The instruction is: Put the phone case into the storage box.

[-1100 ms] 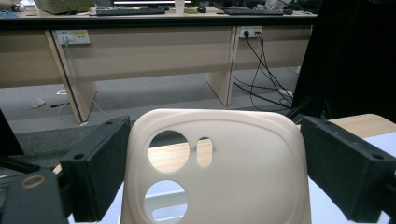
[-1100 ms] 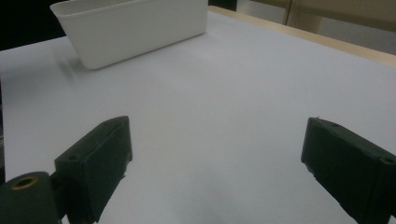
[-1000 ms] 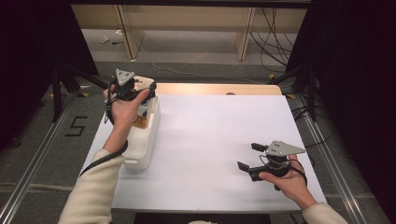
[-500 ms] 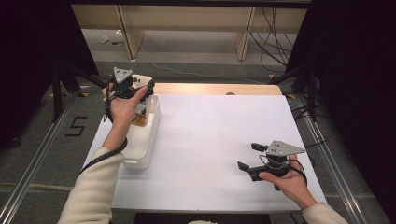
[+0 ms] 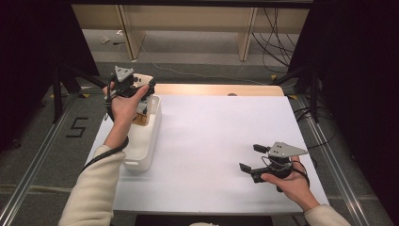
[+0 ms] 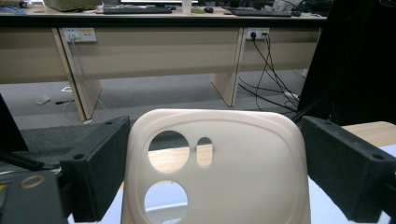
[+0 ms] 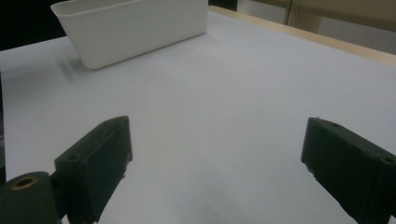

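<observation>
A cream phone case (image 6: 215, 172) with round camera cut-outs stands upright between my left gripper's (image 6: 215, 182) jaws, which are shut on its sides. In the high view the left gripper (image 5: 141, 89) holds the phone case (image 5: 143, 81) above the far end of a white bin (image 5: 147, 143) at the table's left. My right gripper (image 5: 250, 158) rests low over the table's front right, open, with nothing between its jaws. The right gripper view has that gripper (image 7: 219, 172) over bare white tabletop, the white bin (image 7: 135, 25) farther off.
The white table (image 5: 216, 136) has a wooden strip along its far edge. Beyond it are desk legs and cables on the floor. Metal rails run along both sides of the table.
My left gripper has lifted slightly and moved toward the far end of the bin with the case in it. The right gripper has stayed put.
</observation>
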Demonstrator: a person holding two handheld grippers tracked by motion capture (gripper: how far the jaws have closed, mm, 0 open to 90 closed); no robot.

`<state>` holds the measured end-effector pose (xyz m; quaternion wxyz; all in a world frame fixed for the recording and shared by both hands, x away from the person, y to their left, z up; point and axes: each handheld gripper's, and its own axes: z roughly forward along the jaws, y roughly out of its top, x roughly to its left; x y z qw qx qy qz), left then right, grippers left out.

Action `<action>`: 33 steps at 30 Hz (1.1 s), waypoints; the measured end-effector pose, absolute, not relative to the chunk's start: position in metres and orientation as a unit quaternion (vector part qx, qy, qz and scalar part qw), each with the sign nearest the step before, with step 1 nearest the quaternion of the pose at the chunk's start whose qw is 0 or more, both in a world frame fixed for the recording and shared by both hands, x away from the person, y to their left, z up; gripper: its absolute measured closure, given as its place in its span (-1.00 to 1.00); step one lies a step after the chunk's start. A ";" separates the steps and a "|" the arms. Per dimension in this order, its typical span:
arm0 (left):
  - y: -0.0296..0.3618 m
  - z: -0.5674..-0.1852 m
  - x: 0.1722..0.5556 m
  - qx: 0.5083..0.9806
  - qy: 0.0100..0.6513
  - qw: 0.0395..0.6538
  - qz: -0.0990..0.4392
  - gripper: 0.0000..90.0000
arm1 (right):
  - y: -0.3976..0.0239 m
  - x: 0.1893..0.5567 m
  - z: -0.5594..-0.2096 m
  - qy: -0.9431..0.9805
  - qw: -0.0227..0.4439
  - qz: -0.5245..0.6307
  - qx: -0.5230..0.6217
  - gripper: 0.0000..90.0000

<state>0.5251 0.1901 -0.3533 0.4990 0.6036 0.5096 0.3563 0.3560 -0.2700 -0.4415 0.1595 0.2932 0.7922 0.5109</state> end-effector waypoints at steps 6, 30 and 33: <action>0.191 -0.355 0.529 0.604 0.511 0.498 0.354 -0.76 | -0.270 0.356 -0.442 0.792 0.159 0.511 0.293 -0.79; 0.186 -0.355 0.538 0.607 0.512 0.499 0.348 -0.76 | -0.270 0.356 -0.441 0.793 0.157 0.511 0.292 -0.79; 0.185 -0.355 0.539 0.608 0.512 0.497 0.347 -0.76 | -0.270 0.356 -0.441 0.793 0.157 0.511 0.292 -0.79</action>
